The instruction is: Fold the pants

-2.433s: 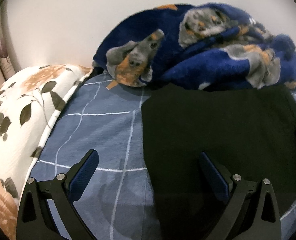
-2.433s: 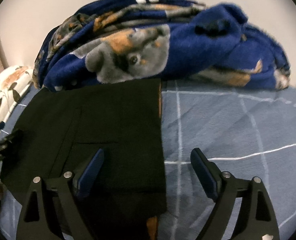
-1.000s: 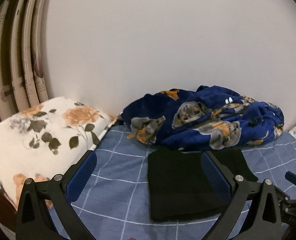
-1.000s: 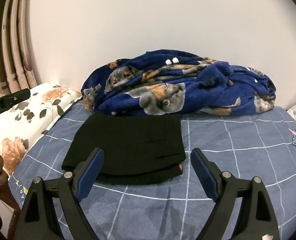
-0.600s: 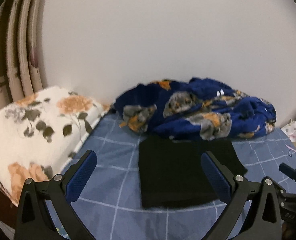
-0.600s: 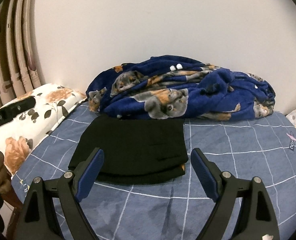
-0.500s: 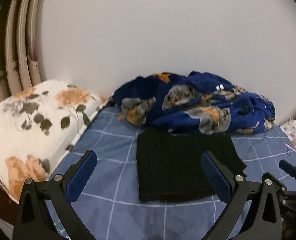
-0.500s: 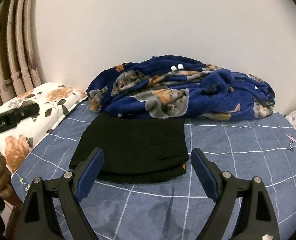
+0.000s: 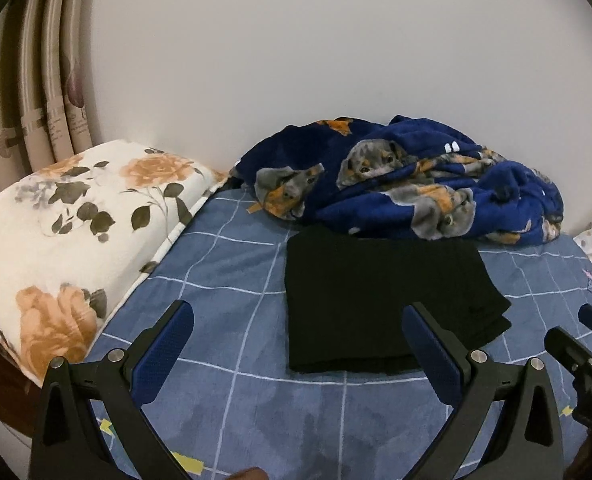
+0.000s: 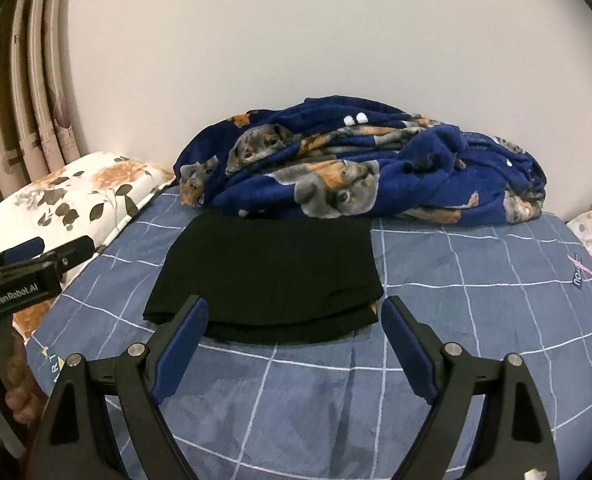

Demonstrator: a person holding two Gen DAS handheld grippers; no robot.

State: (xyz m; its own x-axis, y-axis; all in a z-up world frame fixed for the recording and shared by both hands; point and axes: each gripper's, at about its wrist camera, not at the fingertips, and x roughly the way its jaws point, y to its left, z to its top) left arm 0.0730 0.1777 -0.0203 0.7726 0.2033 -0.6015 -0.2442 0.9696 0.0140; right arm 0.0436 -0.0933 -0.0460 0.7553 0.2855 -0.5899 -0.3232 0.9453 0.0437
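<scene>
The bed (image 10: 476, 320), spread with a blue sheet checked in thin white lines, fills the near ground; its cloth looks smooth and slightly yielding. At the far side, against the plain wall, a plush navy blanket printed with grey-and-orange dogs (image 10: 356, 168) lies heaped in soft folds. To the left sits a plump white pillow with orange roses (image 9: 75, 232).

The black pants (image 10: 267, 276), already folded into a compact rectangle of several layers, lie flat mid-bed, their far edge touching the blanket. They are probably light, limp and matte, likely to sag or slide open if lifted by one corner; pinching all layers at two corners of the near edge seems safest.

The left hand-held gripper (image 9: 296, 340) and the right hand-held gripper (image 10: 296, 334) hover nearer than the pants, jaws spread wide, holding nothing.
</scene>
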